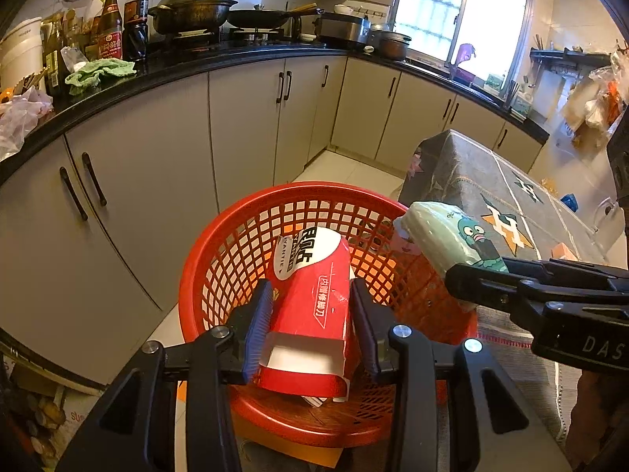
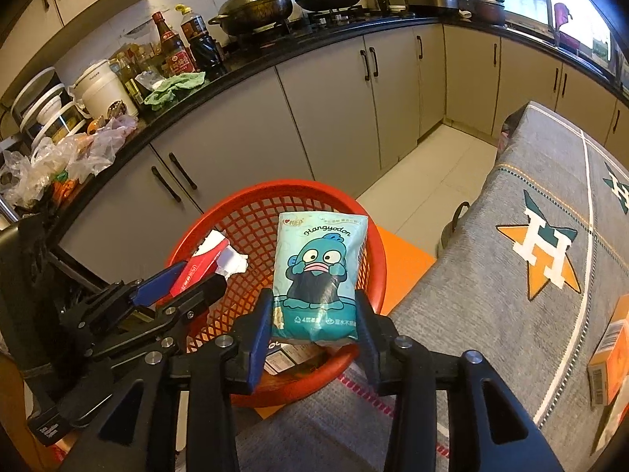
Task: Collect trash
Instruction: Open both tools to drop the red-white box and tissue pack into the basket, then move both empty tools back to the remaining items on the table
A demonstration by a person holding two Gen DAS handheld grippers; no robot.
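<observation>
A red and white cardboard carton [image 1: 310,306] is being held between the blue-padded jaws of the left gripper [image 1: 312,328], low in the centre of the left wrist view, directly above a round red plastic lattice basket [image 1: 196,271]. A pale green plastic tissue pack printed with a blue cartoon fish [image 2: 320,275] is being gripped at its lower end by the right gripper [image 2: 314,334], in the centre of the right wrist view, over the same basket's near rim. Both grippers are closed only as far as their loads allow.

The step in hand is judged to be dropping both items into the basket. It would be done well by each item being brought fully inside the rim before the jaws are opened, since the tissue pack is hanging close to the edge and could slide off onto the bench.

The basket is resting at the edge of a bench covered by a grey cloth with orange stars [image 2: 534,244]. An orange box [image 2: 609,354] is lying at the lower right. Grey cabinets [image 1: 243,118] and a black worktop [image 1: 177,67] crowded with bottles and pans are curving across the upper frame.
</observation>
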